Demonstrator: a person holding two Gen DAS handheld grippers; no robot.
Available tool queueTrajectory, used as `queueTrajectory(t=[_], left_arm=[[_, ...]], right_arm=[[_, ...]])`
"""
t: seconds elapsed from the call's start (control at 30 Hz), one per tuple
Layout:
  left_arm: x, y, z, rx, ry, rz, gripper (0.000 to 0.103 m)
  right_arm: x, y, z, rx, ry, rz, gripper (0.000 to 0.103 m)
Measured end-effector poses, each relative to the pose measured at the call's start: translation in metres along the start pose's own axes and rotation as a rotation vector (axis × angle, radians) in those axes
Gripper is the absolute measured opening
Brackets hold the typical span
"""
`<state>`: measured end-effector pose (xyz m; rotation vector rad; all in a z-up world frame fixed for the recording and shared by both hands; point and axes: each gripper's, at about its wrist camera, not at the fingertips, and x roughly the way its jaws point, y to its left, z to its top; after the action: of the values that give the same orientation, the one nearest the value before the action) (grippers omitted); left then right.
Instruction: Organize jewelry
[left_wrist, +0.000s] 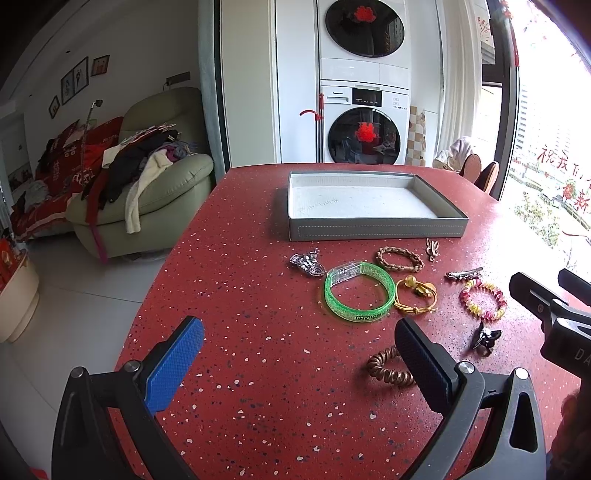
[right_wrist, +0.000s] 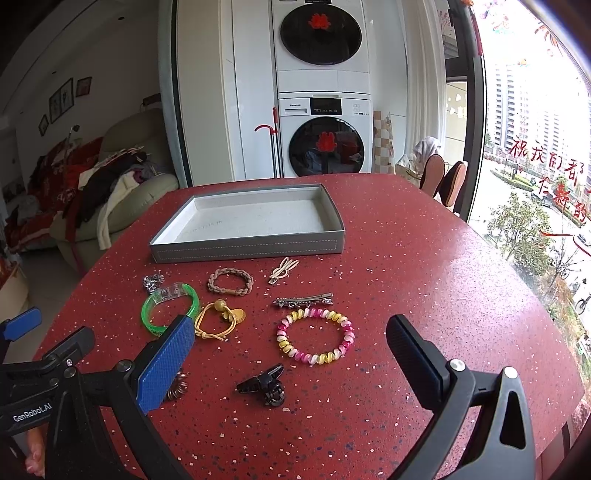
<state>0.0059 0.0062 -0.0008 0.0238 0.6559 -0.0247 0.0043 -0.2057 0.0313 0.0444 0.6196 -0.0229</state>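
Both grippers hang low over the red speckled table (right_wrist: 424, 258), the left gripper (left_wrist: 299, 343) and the right gripper (right_wrist: 290, 343) each with fingers spread wide and holding nothing. The grey tray (right_wrist: 247, 248) sits empty at the far side, and all the jewelry lies loose in front of it, so sorting hasn't begun. The pink-and-yellow coil bracelet (right_wrist: 316, 338) lies nearest between the right fingers; I'd say the tidy way is to drop straight down, pinch one side of the ring, then lift it clear over the tray's near wall. Close by lie a black claw clip (right_wrist: 264, 386) and a silver barrette (right_wrist: 303, 301), near enough to get nudged. The green bangle (left_wrist: 356, 293) touches the yellow cord tie (left_wrist: 413, 295), so those want separate picks. A brown spiral tie (left_wrist: 388, 369) sits partly hidden behind the left gripper's right finger.
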Motion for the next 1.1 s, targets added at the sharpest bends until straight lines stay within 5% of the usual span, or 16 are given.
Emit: queueTrajectory(t=[1.1], left_arm=[[0.0022,-0.0062,-0.0017,0.015,0.016,-0.016,0.103]], right_arm=[[-0.0011,-0.0026,-0.0015,0.004,0.009,-0.004,0.103]])
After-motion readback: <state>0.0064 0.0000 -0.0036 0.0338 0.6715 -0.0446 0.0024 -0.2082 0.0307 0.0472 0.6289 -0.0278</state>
